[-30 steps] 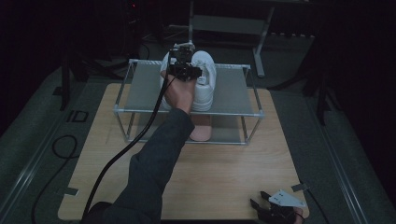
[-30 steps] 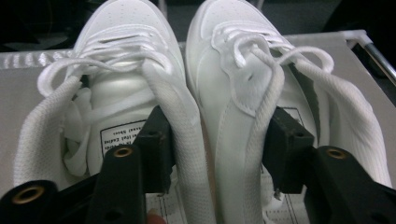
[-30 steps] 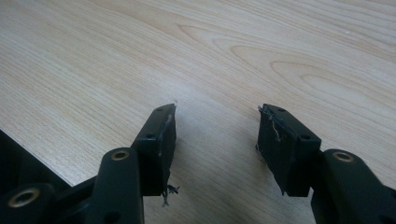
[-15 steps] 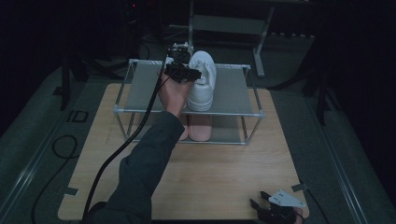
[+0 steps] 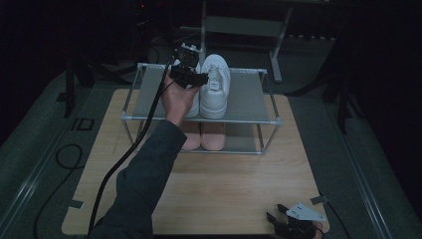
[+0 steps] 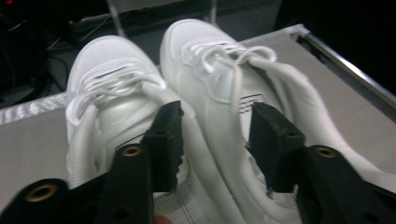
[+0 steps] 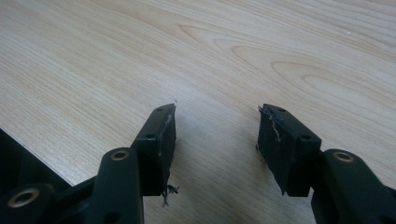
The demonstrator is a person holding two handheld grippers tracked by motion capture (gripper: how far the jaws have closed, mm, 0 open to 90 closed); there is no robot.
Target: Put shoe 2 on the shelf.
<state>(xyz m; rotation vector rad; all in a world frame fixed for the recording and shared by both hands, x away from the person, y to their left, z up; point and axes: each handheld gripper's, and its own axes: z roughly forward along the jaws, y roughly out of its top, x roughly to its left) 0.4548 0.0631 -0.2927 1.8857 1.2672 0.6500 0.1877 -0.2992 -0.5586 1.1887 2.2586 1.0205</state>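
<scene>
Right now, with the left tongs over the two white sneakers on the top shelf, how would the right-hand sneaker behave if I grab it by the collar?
The right-hand sneaker looks padded at the collar, so it would probably squash a little between the left tongs. Its loose laces may flop or snag. It sits beside the other sneaker, which could get nudged.

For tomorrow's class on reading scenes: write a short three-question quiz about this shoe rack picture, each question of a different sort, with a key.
1. True or false: the white shoes stand on the rack's bottom shelf.
2. What lies between the open left gripper's jaws? A) a shoe's collar B) a cable C) nothing
3. Name the surface under the right gripper.

Key: 1 false, they stand on the top shelf; 2 A; 3 the wooden table.
</scene>
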